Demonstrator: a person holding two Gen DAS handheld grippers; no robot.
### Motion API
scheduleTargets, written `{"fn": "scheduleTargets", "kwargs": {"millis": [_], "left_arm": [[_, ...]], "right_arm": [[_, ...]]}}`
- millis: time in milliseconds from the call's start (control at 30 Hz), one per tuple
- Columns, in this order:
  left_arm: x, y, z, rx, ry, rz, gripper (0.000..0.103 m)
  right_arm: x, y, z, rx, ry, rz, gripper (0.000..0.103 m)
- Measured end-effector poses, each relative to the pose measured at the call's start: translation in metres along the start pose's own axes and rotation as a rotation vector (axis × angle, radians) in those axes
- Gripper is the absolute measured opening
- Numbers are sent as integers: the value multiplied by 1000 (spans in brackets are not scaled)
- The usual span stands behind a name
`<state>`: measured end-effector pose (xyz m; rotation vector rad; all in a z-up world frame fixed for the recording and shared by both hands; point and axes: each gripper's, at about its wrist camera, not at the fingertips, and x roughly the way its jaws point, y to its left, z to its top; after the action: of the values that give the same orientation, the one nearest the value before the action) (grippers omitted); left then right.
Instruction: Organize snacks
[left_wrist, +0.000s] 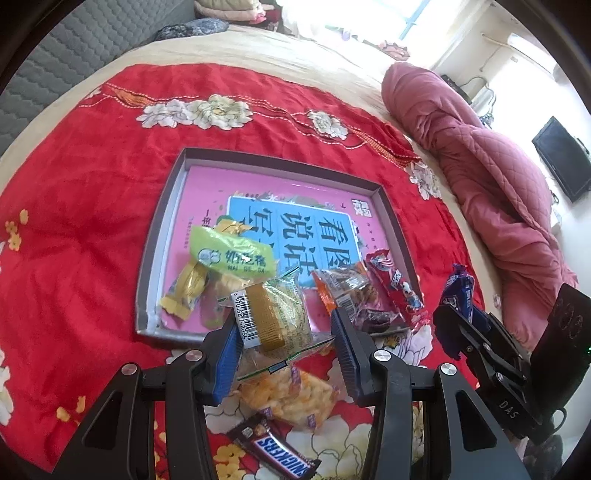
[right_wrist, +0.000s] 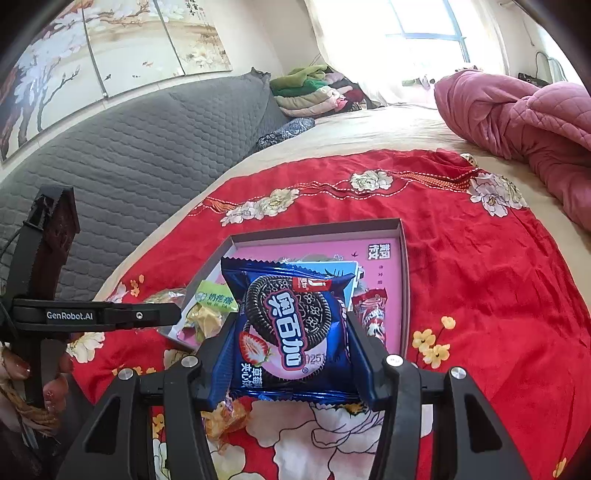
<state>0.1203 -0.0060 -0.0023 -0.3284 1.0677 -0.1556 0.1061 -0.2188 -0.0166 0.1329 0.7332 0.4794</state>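
A shallow grey box (left_wrist: 391, 218) with a pink printed floor lies on the red bedspread and holds several snacks: a green packet (left_wrist: 232, 254), yellow candies (left_wrist: 188, 288), a clear packet (left_wrist: 347, 288) and a red packet (left_wrist: 397, 280). My left gripper (left_wrist: 286, 336) is shut on a clear pastry packet (left_wrist: 280, 314) at the box's near edge. My right gripper (right_wrist: 291, 350) is shut on a blue Oreo packet (right_wrist: 291, 325) held above the box's (right_wrist: 404, 280) near edge; it also shows in the left wrist view (left_wrist: 460, 291).
An orange-yellow cracker packet (left_wrist: 291, 397) and a Snickers bar (left_wrist: 273, 448) lie on the red bedspread (left_wrist: 92, 221) below my left gripper. A rolled pink quilt (left_wrist: 480, 162) lies at the right. A grey padded headboard (right_wrist: 129, 166) stands at the left.
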Motion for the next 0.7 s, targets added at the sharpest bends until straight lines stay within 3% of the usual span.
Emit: {"fn": "scheduleTargets", "kwargs": {"millis": [700], "left_arm": [[44,-7,10,8,54,0,49]], "right_arm": [[18,-6,11,0,9,6,54]]}}
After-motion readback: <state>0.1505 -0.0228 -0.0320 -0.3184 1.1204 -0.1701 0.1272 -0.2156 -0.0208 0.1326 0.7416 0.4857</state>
